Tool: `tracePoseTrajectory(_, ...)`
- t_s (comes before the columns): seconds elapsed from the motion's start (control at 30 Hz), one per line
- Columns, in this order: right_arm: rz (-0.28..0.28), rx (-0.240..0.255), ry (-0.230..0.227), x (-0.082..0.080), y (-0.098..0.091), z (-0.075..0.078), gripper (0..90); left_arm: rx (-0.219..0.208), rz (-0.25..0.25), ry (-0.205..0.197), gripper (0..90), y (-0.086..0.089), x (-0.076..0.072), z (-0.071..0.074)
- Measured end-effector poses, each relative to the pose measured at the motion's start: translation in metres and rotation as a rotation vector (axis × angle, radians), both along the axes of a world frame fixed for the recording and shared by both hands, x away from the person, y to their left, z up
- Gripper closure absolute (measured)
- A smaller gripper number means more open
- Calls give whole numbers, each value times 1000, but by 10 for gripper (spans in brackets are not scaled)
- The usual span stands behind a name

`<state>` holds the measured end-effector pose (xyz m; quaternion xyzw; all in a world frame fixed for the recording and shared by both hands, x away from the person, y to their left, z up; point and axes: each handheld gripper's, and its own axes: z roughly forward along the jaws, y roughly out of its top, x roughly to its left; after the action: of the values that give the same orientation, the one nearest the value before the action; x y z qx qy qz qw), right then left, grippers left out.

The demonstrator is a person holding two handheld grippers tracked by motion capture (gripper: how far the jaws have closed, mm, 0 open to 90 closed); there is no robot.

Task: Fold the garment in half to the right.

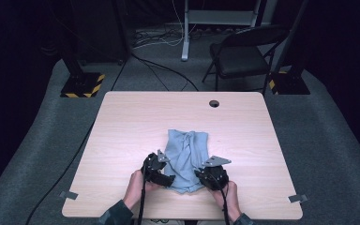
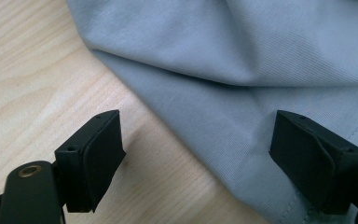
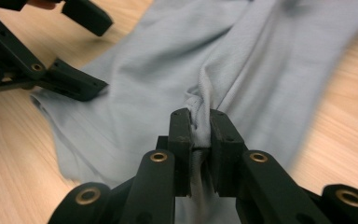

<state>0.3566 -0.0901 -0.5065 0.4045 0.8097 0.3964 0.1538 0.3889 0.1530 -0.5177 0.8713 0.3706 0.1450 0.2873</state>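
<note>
A light blue-grey cloth [image 1: 185, 150] lies crumpled on the wooden table [image 1: 122, 122], near its front edge. My right gripper [image 3: 200, 135] is shut on a bunched fold at the cloth's [image 3: 168, 70] near right corner, and fabric is squeezed between its pads. In the high view the right gripper [image 1: 200, 176] sits at that corner. My left gripper [image 2: 200, 158] stands open, low over the cloth's [image 2: 242, 42] near left edge. One jaw is over bare wood, the other over the hem, and neither pad presses on fabric. The left gripper [image 1: 168, 179] is held close beside the right hand.
A round cable hole [image 1: 214, 103] sits near the table's far edge. Grey tape tabs [image 1: 68, 195] mark the front corners. Beyond the table stand a folding chair [image 1: 243, 56] and black stands with hazard-striped bases [image 1: 82, 85], with cables across the floor.
</note>
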Motion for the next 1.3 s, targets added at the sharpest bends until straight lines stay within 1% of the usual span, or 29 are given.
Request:
tracePoseTrajectory(0.07, -25, 7, 2, -2, -13, 4, 808, -8, 4, -1, 164, 2, -1, -1)
tracePoseTrajectory(0.17, -49, 7, 20, -4, -29, 7, 807, -36, 14, 7, 163, 6, -1, -3)
tracePoseTrajectory(0.2, -52, -5, 39, -5, -32, 7, 807, -47, 18, 11, 163, 7, -1, -4)
tracePoseTrajectory(0.27, -57, -25, 61, -7, -38, 3, 809, -51, 23, 6, 161, 7, -2, -4)
tracePoseTrajectory(0.3, -60, -46, 80, -8, -40, 1, 807, -50, 24, 3, 161, 7, -2, -4)
tracePoseTrajectory(0.33, -59, -45, 89, -8, -43, -1, 789, -54, 26, 0, 161, 8, -3, -5)
tracePoseTrajectory(0.37, -51, -41, 105, -8, -45, -3, 748, -57, 30, 0, 161, 8, -3, -5)
tracePoseTrajectory(0.4, -41, -57, 133, -7, -47, -3, 711, -59, 32, 1, 161, 8, -3, -5)
tracePoseTrajectory(0.43, -44, -51, 128, -7, -49, -2, 681, -62, 35, 4, 158, 8, -2, -5)
tracePoseTrajectory(0.47, -37, -28, 125, -8, -51, 1, 618, -62, 37, 9, 152, 9, -2, -4)
tracePoseTrajectory(0.5, -28, -28, 132, -8, -52, 5, 589, -65, 36, 13, 146, 9, -1, -4)
tracePoseTrajectory(0.53, -24, -20, 127, -8, -53, 9, 570, -72, 36, 15, 142, 10, -1, -2)
tracePoseTrajectory(0.57, -23, 4, 114, -9, -54, 12, 562, -73, 40, 11, 132, 11, 0, -1)
tracePoseTrajectory(0.63, -2, 37, 99, -9, -54, 19, 558, -88, 51, 0, 120, 12, 2, 3)
tracePoseTrajectory(0.67, 3, 46, 96, -9, -51, 21, 558, -87, 56, -7, 120, 13, 3, 5)
tracePoseTrajectory(0.73, 14, 50, 103, -3, -45, 21, 565, -85, 67, -7, 120, 14, 8, 6)
tracePoseTrajectory(0.77, 14, 46, 115, 1, -42, 19, 579, -78, 74, -7, 120, 13, 9, 4)
tracePoseTrajectory(0.8, 6, 31, 133, 6, -39, 15, 587, -68, 75, 0, 120, 12, 11, 3)
tracePoseTrajectory(0.83, 0, 9, 158, 11, -36, 10, 611, -68, 74, 7, 120, 11, 11, 1)
tracePoseTrajectory(0.87, 3, -4, 179, 14, -35, 4, 647, -51, 73, 8, 122, 10, 11, -1)
tracePoseTrajectory(0.9, 4, -16, 191, 16, -34, -1, 686, -39, 75, 9, 124, 9, 11, -3)
tracePoseTrajectory(0.93, 3, -20, 192, 16, -34, -4, 722, -46, 74, 13, 125, 10, 11, -3)
tracePoseTrajectory(0.97, 3, -6, 185, 16, -36, -5, 772, -46, 78, 12, 128, 10, 10, -3)
tracePoseTrajectory(1.03, 1, 10, 181, 14, -40, -3, 837, -39, 84, 5, 131, 9, 9, -3)
tracePoseTrajectory(1.07, 2, 14, 173, 14, -42, -1, 846, -42, 87, 2, 132, 9, 8, -4)
tracePoseTrajectory(1.17, -2, 14, 169, 10, -45, 1, 853, -48, 99, 2, 137, 11, 7, -4)
tracePoseTrajectory(1.2, 2, 16, 167, 3, -51, 5, 853, -49, 103, 0, 140, 11, 6, -5)
tracePoseTrajectory(1.3, 15, 21, 163, -7, -56, 11, 849, -50, 108, -4, 140, 11, 5, -5)
